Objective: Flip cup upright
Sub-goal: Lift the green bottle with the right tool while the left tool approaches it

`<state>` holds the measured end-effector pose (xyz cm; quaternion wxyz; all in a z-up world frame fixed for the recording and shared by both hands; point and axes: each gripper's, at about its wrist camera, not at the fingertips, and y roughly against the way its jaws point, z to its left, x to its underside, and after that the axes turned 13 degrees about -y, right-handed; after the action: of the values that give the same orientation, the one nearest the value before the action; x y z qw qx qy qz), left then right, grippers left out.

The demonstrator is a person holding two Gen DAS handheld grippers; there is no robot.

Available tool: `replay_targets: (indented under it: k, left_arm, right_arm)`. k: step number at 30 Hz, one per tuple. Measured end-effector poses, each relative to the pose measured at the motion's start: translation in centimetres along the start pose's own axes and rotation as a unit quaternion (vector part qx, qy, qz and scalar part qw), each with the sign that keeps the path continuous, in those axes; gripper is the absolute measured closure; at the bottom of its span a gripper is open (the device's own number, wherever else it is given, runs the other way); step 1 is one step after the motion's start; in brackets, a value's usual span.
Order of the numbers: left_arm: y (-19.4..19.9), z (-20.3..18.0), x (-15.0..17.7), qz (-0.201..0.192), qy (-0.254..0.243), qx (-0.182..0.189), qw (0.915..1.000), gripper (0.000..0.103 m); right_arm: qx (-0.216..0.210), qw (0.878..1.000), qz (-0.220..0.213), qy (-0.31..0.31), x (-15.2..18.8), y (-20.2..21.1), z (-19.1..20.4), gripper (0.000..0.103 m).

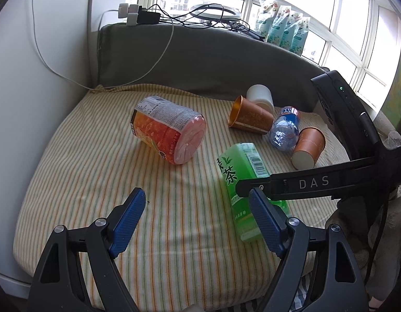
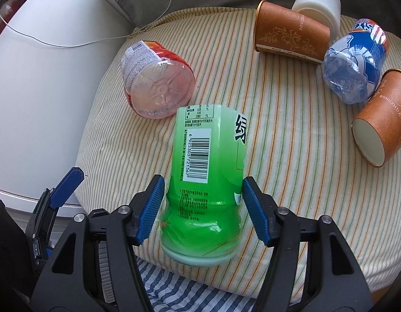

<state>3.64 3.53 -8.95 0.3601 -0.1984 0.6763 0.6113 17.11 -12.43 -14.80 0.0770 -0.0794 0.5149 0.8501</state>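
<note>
A green tea-bottle cup (image 2: 205,182) lies on its side on the striped cushion (image 2: 291,182). My right gripper (image 2: 203,202) is open with one finger on each side of the cup, close to its walls. In the left wrist view the green cup (image 1: 242,179) lies at centre right, with the right gripper's black finger (image 1: 299,184) across it. My left gripper (image 1: 198,215) is open and empty above the cushion's front. Two brown paper cups (image 2: 291,33) (image 2: 382,124), a white cup (image 2: 317,2), an orange bottle cup (image 2: 156,80) and a blue one (image 2: 356,62) also lie on their sides.
A grey backrest (image 1: 200,57) runs behind the cushion. A white appliance (image 1: 31,104) with a cable stands at the left. Chargers, cables and green pouches (image 1: 283,28) sit on the window sill. A blue striped cloth (image 2: 174,293) lies below the cushion's front edge.
</note>
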Motion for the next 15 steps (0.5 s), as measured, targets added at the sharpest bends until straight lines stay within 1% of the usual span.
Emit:
replay_targets:
  k: [1,2,9,12,15]
  left_arm:
    - [0.0,0.0,0.0,0.0,0.001,0.001,1.0,0.021]
    - [0.0,0.0,0.0,0.001,0.003,0.002,1.0,0.021]
    - [0.0,-0.1,-0.4,0.012,0.023,0.009,0.9996,0.021]
    - [-0.1,-0.2,-0.6,0.019,0.035,0.02,0.999,0.021]
    - [-0.4,-0.5,-0.9,0.03,0.046,0.039,0.9977,0.021]
  right_arm:
    - [-0.003,1.0,-0.001,0.0,-0.1,0.2,-0.1,0.03]
    - [-0.005,1.0,-0.003,0.001,-0.2,0.4,-0.1,0.026]
    - [-0.009,0.999,-0.037,0.024,-0.1,2.9,-0.7,0.026]
    - [0.004,0.997,-0.062,0.041,0.1,4.2,-1.2,0.026]
    - [0.019,0.995,-0.086,0.056,0.3,5.6,-2.2,0.026]
